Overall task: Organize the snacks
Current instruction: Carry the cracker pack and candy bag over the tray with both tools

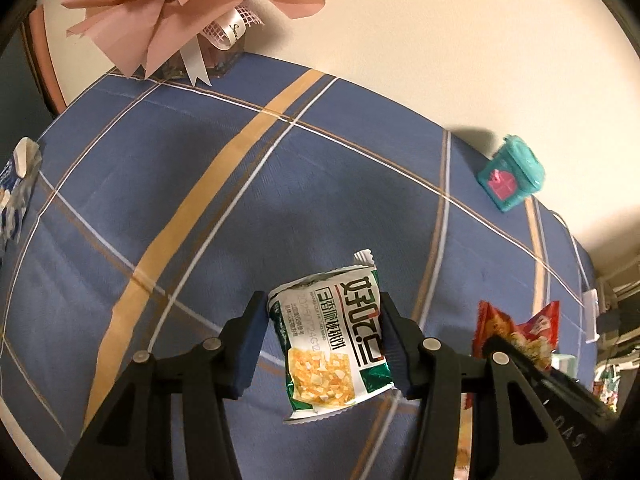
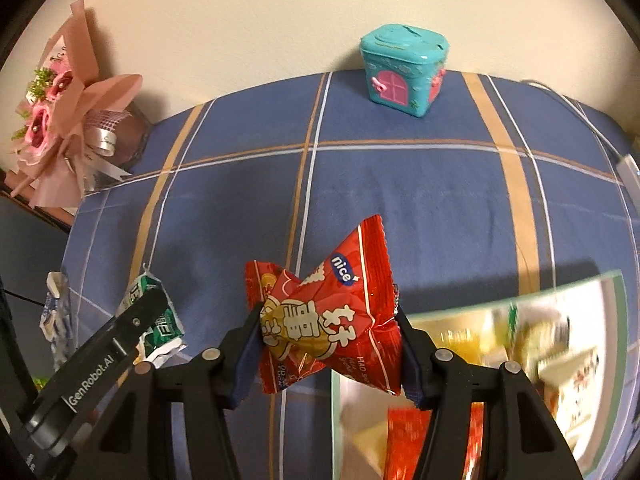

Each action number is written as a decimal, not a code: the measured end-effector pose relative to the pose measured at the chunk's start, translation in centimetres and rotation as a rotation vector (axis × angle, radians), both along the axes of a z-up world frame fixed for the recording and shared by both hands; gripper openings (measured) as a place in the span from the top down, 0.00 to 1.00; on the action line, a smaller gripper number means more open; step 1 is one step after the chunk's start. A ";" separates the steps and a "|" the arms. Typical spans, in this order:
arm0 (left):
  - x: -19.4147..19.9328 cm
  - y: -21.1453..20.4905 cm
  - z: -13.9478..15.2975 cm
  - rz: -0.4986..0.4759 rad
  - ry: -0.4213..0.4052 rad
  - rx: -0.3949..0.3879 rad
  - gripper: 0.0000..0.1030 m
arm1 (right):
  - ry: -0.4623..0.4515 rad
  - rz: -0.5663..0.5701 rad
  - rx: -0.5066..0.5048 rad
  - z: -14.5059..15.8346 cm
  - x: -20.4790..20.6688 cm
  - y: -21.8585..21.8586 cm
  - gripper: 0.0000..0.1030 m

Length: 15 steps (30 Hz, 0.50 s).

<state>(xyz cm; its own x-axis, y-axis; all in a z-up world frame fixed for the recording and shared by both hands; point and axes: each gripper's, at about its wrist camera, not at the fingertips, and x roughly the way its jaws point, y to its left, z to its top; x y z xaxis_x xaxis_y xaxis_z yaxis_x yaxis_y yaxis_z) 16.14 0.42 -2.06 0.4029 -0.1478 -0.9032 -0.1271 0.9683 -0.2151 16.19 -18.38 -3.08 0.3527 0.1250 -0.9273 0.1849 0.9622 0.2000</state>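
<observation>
My left gripper (image 1: 325, 320) is shut on a white and green snack packet (image 1: 332, 340) with a picture of yellow cubes, held above the blue checked cloth (image 1: 200, 200). The right gripper (image 2: 328, 320) is shut on a red snack packet (image 2: 332, 320) marked "nice", its pads pressing both sides. In the left wrist view the red packet (image 1: 516, 328) and the other gripper's arm show at the lower right. In the right wrist view the green packet (image 2: 156, 316) and the left gripper's arm (image 2: 104, 348) show at the lower left.
A box (image 2: 500, 360) with several snack packets lies at the lower right, blurred. A teal toy house box (image 2: 404, 72) stands at the table's far edge by the wall. A pink paper bouquet (image 2: 68, 120) sits at the far left. A blue and white packet (image 1: 16, 188) lies at the left edge.
</observation>
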 end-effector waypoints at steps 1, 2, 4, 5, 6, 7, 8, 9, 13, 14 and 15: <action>-0.5 0.0 0.3 -0.003 -0.001 -0.003 0.46 | 0.002 -0.004 0.002 0.2 -0.6 0.0 0.41; -0.9 0.0 0.6 -0.005 -0.002 -0.005 0.46 | 0.001 -0.008 0.001 0.3 -1.2 0.0 0.41; -1.9 0.1 1.1 -0.003 -0.002 -0.008 0.46 | -0.009 -0.009 -0.010 0.7 -2.4 0.0 0.41; -2.3 0.3 1.3 0.000 -0.003 -0.008 0.46 | -0.015 -0.009 -0.017 1.0 -3.0 -0.1 0.41; -2.9 0.4 1.6 0.003 -0.004 -0.011 0.46 | -0.021 -0.013 -0.024 1.2 -3.7 -0.1 0.41; -3.4 0.4 1.8 0.004 -0.004 -0.013 0.46 | -0.027 -0.017 -0.028 1.5 -4.5 -0.2 0.41; -4.0 0.4 1.9 0.004 -0.004 -0.015 0.46 | -0.034 -0.019 -0.029 1.8 -5.1 -0.2 0.41; -4.6 0.4 2.1 0.001 -0.004 -0.015 0.46 | -0.040 -0.021 -0.028 2.0 -5.6 -0.2 0.41; -6.4 0.0 2.8 -0.019 -0.013 0.002 0.46 | -0.067 -0.041 -0.008 2.8 -8.0 -0.5 0.41; -6.7 0.0 3.0 -0.022 -0.019 0.003 0.46 | -0.070 -0.044 -0.009 2.9 -8.5 -0.5 0.41; -7.1 -0.1 3.4 -0.026 -0.026 0.006 0.46 | -0.072 -0.045 -0.014 2.9 -9.1 -0.6 0.41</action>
